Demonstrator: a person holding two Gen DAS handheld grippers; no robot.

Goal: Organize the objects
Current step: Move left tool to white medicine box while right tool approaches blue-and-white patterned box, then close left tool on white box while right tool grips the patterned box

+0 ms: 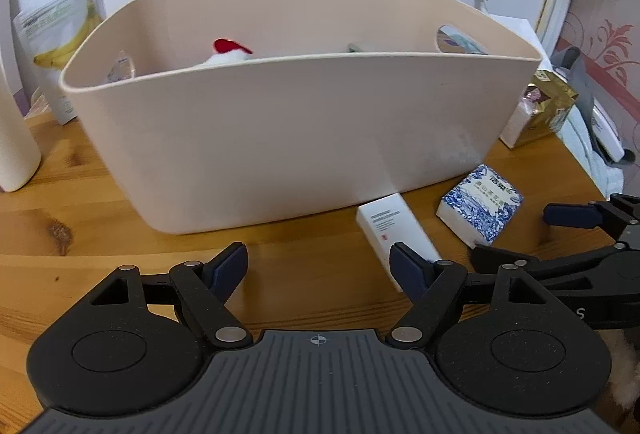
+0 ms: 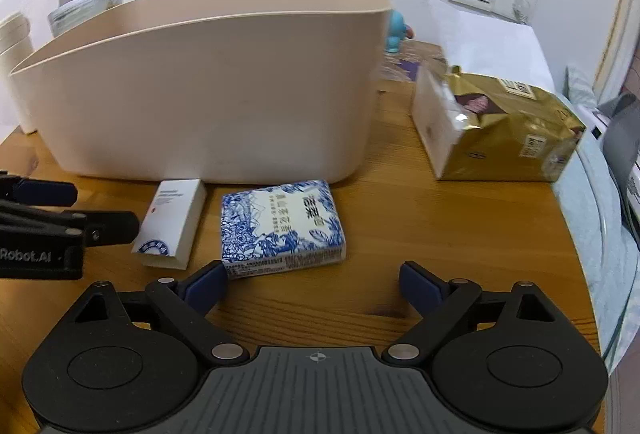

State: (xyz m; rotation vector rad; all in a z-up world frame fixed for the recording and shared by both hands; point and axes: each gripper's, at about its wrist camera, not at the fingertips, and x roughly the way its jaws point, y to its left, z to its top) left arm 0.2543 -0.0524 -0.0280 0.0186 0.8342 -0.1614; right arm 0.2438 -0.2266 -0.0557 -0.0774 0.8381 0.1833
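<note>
A beige plastic bin (image 1: pixel 280 138) stands on the wooden table (image 1: pixel 80 234); it also shows in the right wrist view (image 2: pixel 208 106). Inside it I see a red and white soft item (image 1: pixel 228 52). A small white box (image 1: pixel 394 230) and a blue-patterned tissue pack (image 1: pixel 482 204) lie in front of the bin. My left gripper (image 1: pixel 318 266) is open and empty, its right finger over the white box. My right gripper (image 2: pixel 312 284) is open and empty, just short of the tissue pack (image 2: pixel 282 226), with the white box (image 2: pixel 172 222) to its left.
A gold packet (image 2: pixel 504 130) with a white box lies right of the bin. A banana-print pouch (image 1: pixel 64 34) and a white bottle (image 1: pixel 14 138) stand at left. A blue figure (image 2: pixel 398 30) sits behind the bin. The table's edge curves at right.
</note>
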